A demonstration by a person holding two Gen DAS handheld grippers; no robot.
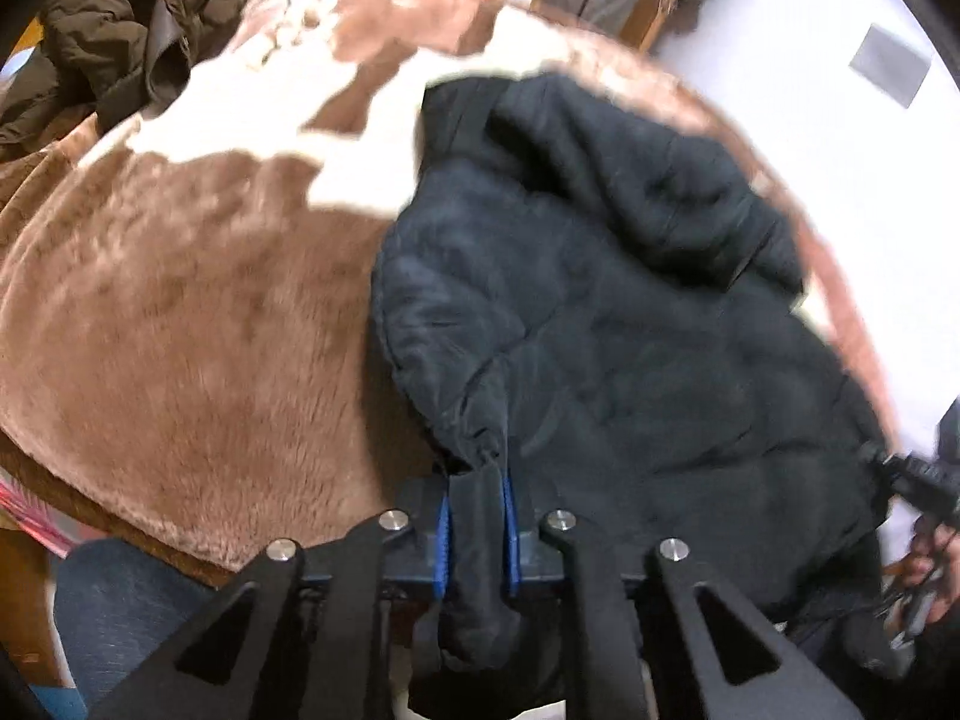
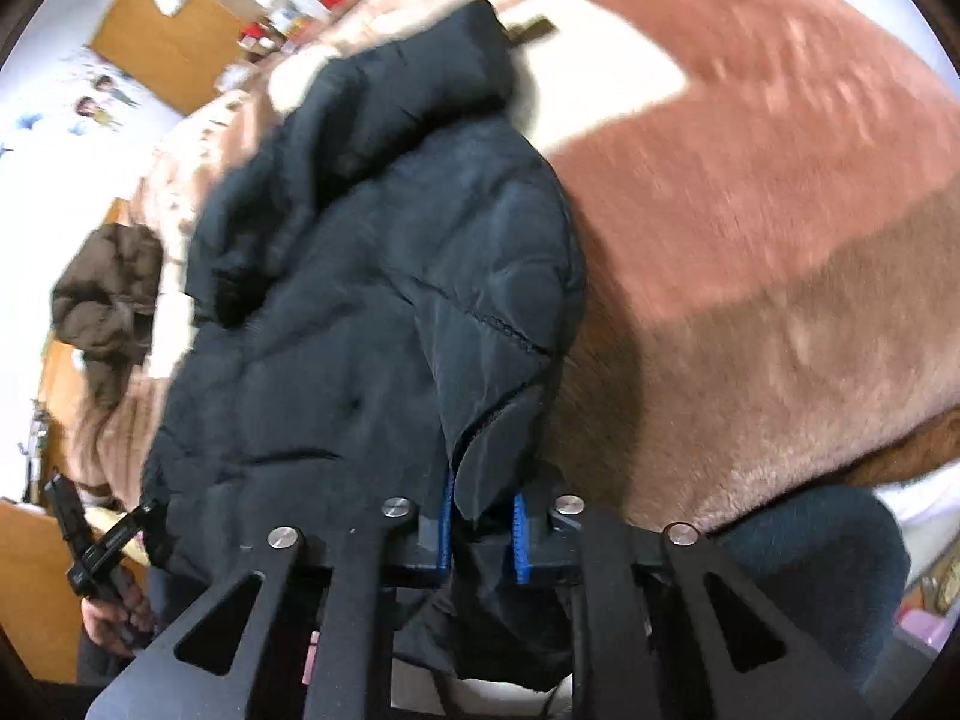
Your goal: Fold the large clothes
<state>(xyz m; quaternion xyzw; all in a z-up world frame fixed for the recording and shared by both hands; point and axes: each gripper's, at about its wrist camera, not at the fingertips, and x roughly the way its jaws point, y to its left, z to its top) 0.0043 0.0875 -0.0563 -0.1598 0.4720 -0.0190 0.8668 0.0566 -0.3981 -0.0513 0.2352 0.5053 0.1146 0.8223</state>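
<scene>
Plainly, both tools are busy with the same garment. The left tool has its blue-padded fingers pressed together on a bunched bit of hem of the black padded jacket, cloth spilling down between and below the fingers. The right tool pinches the opposite bottom corner of the jacket in the same way, with a flap of smooth lining showing just above its pads. Each tool also shows at the edge of the other's view, at the far side of the hem.

Outward from the two grips, the jacket runs away across the bed, lying on a plush brown-and-cream blanket, close to the bed's edge on the wall side. Its hood is rumpled at the far end. The body looks narrowed, as though the sides or sleeves are already turned in, though motion blur keeps me from being sure; no sleeve is clearly seen sticking out.

As a judgement, the fold is somewhere in the middle: the bottom edge is gripped at both corners and seems raised off the blanket, ready to be carried up toward the hood. That crosswise fold, and any smoothing after it, looks still to do.

The jacket is thick, quilted and puffy, so it will likely resist lying flat. A brown coat sits heaped at the bed's far corner, well apart.
</scene>
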